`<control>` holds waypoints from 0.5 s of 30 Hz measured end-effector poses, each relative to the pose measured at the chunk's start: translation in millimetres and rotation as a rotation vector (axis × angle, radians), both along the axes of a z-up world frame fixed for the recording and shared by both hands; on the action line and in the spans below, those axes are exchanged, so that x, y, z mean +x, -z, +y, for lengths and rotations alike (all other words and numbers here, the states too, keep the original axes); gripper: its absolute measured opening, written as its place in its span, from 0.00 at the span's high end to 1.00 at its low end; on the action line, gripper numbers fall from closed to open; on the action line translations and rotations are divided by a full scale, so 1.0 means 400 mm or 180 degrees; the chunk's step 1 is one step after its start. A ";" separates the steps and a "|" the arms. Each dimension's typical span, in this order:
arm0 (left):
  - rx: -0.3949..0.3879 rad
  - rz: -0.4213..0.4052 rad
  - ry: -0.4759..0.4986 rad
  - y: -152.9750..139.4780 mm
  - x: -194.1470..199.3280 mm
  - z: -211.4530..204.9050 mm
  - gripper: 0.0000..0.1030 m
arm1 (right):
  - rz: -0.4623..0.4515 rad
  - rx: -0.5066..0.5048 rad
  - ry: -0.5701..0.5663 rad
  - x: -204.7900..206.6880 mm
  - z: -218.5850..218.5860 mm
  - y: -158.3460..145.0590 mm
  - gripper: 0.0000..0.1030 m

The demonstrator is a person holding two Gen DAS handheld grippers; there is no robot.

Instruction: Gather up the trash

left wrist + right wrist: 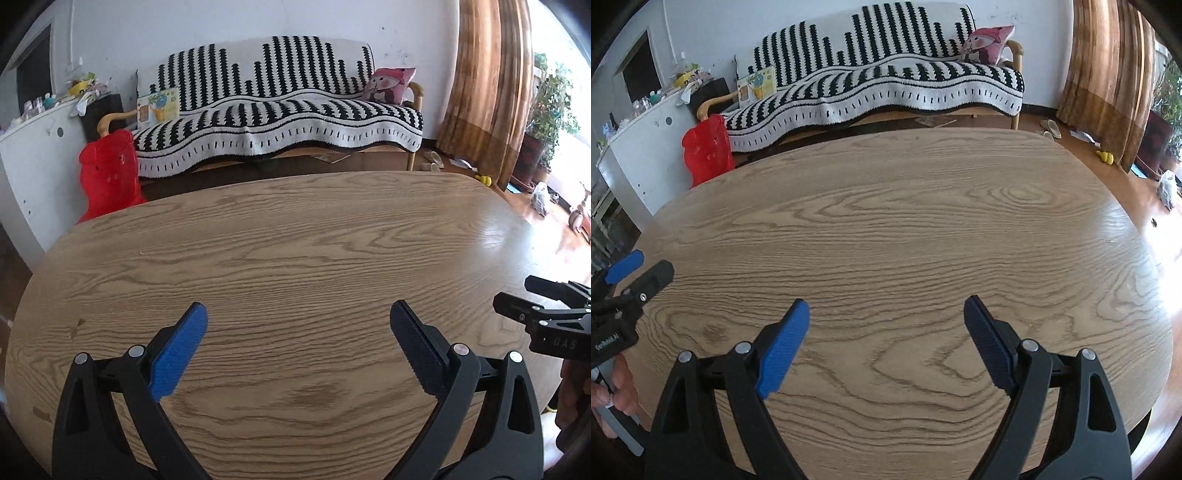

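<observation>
Both grippers held over an oval wooden table (295, 236), each pitched downward toward its surface. The left gripper (299, 325) has its jaws spread wide with nothing between them, its blue pads (181, 350) above bare wood grain; the right gripper (886, 321) likewise stands wide apart and holds nothing. In the left wrist view the right gripper appears at the right edge, beside and apart from the left one; in the right wrist view the left gripper shows at the left edge, with the person's hand (613, 391) wrapped around its handle. No trash can be made out on the visible tabletop in either view. Beyond the far edge of the table stands a red plastic bin (110, 170); whether anything lies inside it cannot be told. It sits on the floor beside the arm of a sofa (280, 107) draped in a black-and-white patterned throw. On the sofa rest a pink cushion (391, 85) at the right end and a picture box (159, 107) at the left end. A white cabinet (40, 158) at left carries a heap of small items, too small to identify. A brown curtain (484, 81) hangs at right, with potted plants (550, 107) just beside it.
</observation>
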State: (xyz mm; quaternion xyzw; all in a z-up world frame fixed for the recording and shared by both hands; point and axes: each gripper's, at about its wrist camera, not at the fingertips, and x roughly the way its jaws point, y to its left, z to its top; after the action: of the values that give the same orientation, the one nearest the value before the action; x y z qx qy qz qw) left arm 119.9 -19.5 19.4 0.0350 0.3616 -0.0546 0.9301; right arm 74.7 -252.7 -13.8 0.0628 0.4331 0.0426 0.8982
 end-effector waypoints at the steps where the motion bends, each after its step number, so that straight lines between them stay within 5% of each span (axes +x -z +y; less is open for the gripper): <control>1: -0.0006 -0.0004 -0.0001 0.002 0.000 0.002 0.07 | 0.0006 0.0003 0.0000 0.002 -0.002 0.003 0.20; 15: 0.0029 -0.0019 0.0096 0.006 0.003 -0.041 0.07 | -0.0005 -0.0044 0.0005 0.001 -0.026 0.015 0.20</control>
State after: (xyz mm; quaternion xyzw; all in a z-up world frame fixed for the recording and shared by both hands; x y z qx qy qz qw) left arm 121.3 -36.1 17.2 0.0450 0.3585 -0.0669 0.9300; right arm 75.2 -263.2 -19.8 0.0568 0.4326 0.0390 0.8989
